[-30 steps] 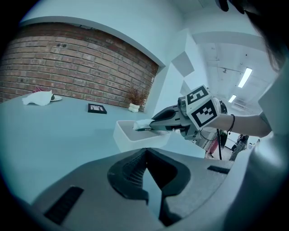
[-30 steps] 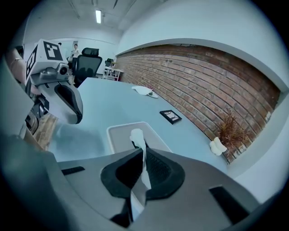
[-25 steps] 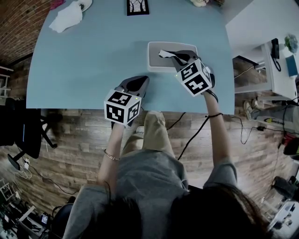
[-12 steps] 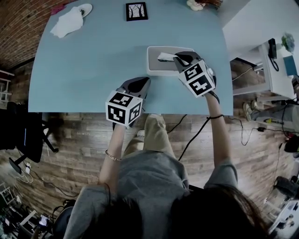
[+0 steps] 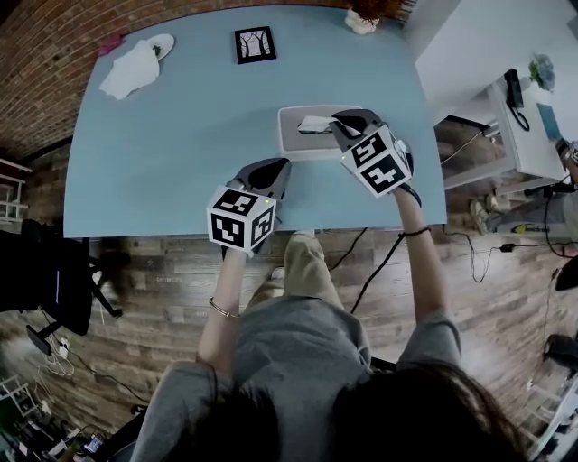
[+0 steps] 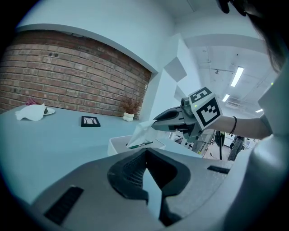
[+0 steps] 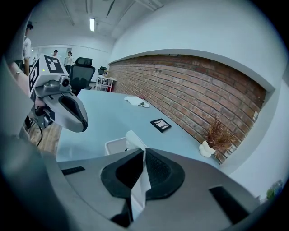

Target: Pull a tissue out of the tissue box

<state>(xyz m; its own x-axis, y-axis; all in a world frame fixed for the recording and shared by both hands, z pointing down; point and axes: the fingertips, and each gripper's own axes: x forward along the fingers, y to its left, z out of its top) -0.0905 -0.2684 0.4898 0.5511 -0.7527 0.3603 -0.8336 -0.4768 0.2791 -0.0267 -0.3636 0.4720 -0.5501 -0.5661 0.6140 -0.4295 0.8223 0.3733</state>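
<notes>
The white tissue box (image 5: pixel 293 144) stands on the blue table (image 5: pixel 190 135), near its front right. My right gripper (image 5: pixel 336 123) hangs over the box, shut on a white tissue (image 5: pixel 314 124) that stretches up from the box's slot. In the right gripper view the tissue (image 7: pixel 140 180) runs pinched between the jaws of that gripper (image 7: pixel 143 151), with the box (image 7: pixel 113 145) below. My left gripper (image 5: pixel 275 167) hovers left of the box and nearer the table's front edge. In its own view the left gripper (image 6: pixel 145 151) is shut, with nothing in it. That view also shows the tissue (image 6: pixel 142 133) rising from the box (image 6: pixel 118 144).
A small framed picture (image 5: pixel 256 43) lies at the table's far side. A crumpled white cloth (image 5: pixel 131 68) and a small dish (image 5: pixel 163 43) sit at the far left corner, a potted dry plant (image 5: pixel 361 18) at the back. A white desk (image 5: pixel 479 81) stands right, a black chair (image 5: pixel 45 280) left.
Both grippers have risen a little. The right one has drawn the tissue higher out of the box while staying shut on it.
</notes>
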